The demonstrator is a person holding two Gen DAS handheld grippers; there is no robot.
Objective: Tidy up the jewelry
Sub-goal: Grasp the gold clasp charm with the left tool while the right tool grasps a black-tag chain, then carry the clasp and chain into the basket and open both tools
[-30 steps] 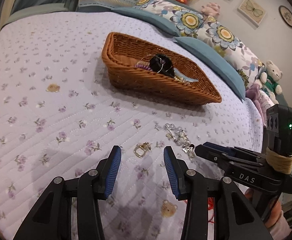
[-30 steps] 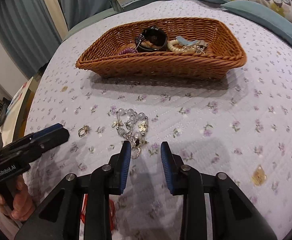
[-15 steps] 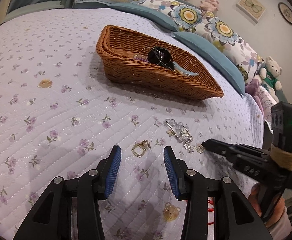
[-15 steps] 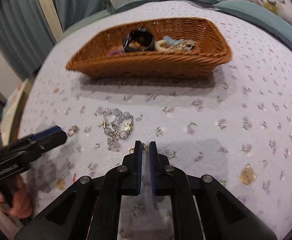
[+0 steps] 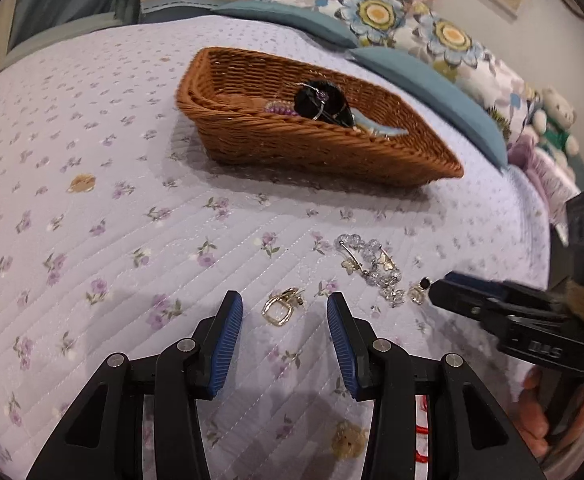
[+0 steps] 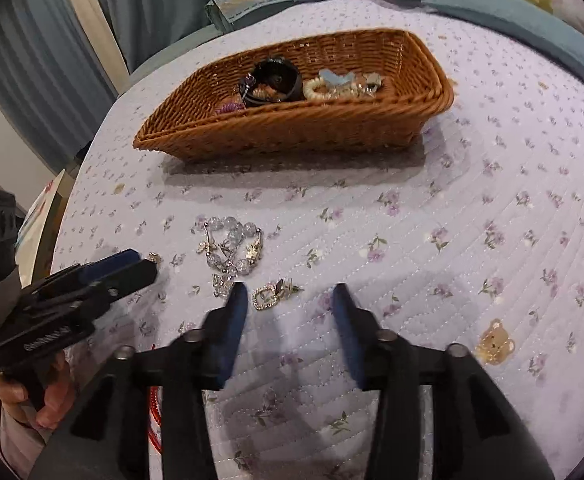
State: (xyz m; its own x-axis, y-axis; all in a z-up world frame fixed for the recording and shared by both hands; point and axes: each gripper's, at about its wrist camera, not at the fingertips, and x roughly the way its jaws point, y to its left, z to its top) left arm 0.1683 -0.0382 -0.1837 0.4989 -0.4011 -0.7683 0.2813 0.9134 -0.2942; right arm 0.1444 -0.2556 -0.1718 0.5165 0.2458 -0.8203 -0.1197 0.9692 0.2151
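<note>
A brown wicker basket [image 5: 323, 152] [image 6: 292, 132] on the lilac quilt holds a black hair tie, a purple piece and a pale bracelet. A clear-bead bracelet [image 5: 369, 268] [image 6: 232, 248] lies on the quilt in front of it. A gold square earring [image 5: 282, 308] lies just ahead of my open left gripper [image 5: 284, 316]. Another gold earring [image 6: 274, 294] lies between the tips of my right gripper [image 6: 290, 300], which is open and blurred. In the left wrist view the right gripper's tips [image 5: 443, 288] sit beside that earring [image 5: 417, 292].
Blue and floral pillows [image 5: 431, 60] and plush toys [image 5: 551, 116] line the far side of the bed. Curtains [image 6: 52, 40] hang behind. The quilt has printed flowers and small bear motifs [image 6: 495, 342]. The bed edge falls away at the left of the right wrist view.
My right gripper shut near the bead bracelet half a second ago and now stands open over a gold earring. The left gripper has edged closer to its earring, still open.
</note>
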